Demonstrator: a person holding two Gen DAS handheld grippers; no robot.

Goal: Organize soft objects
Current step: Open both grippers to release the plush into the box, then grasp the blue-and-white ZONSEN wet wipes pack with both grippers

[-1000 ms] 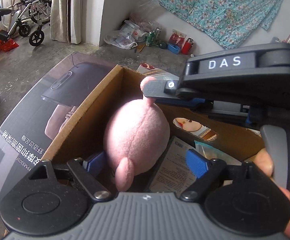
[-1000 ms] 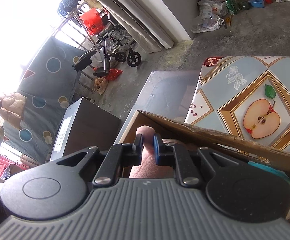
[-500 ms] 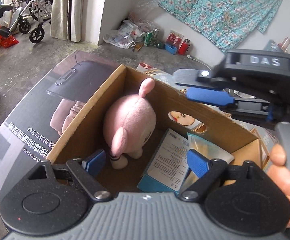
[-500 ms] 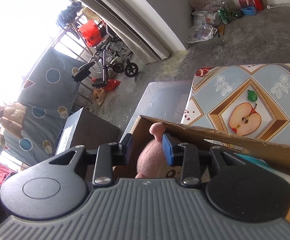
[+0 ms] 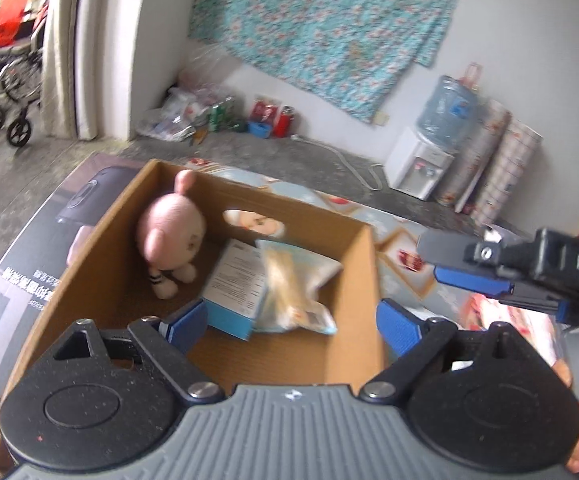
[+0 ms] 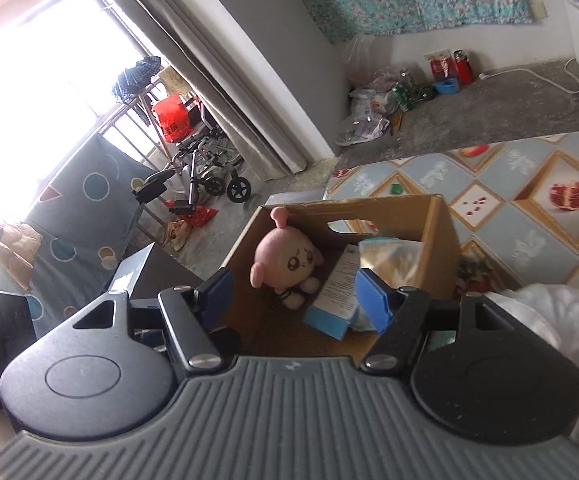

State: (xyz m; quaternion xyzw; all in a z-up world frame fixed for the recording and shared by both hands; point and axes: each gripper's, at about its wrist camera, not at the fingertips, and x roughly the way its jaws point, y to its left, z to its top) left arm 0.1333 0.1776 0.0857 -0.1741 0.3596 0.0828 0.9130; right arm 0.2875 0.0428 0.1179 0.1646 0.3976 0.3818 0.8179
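Observation:
A pink plush toy sits upright in the far left corner of an open cardboard box. Beside it lie a blue-and-white carton and a soft plastic packet. My left gripper hovers over the box's near edge, jaws wide and still opening, nothing between them. My right gripper is pulled back above the box, jaws opening and empty; the plush toy shows beyond the gap. In the left wrist view the right gripper is off to the right of the box.
The box stands on a fruit-patterned tablecloth, next to a large flat black printed carton. A crumpled white soft thing lies at the right. A wheelchair, a water dispenser and floor clutter are farther off.
The right gripper let go of the plush toy's ear and drew back up and away. The plush now sits in the box. The left gripper also backed off upward.

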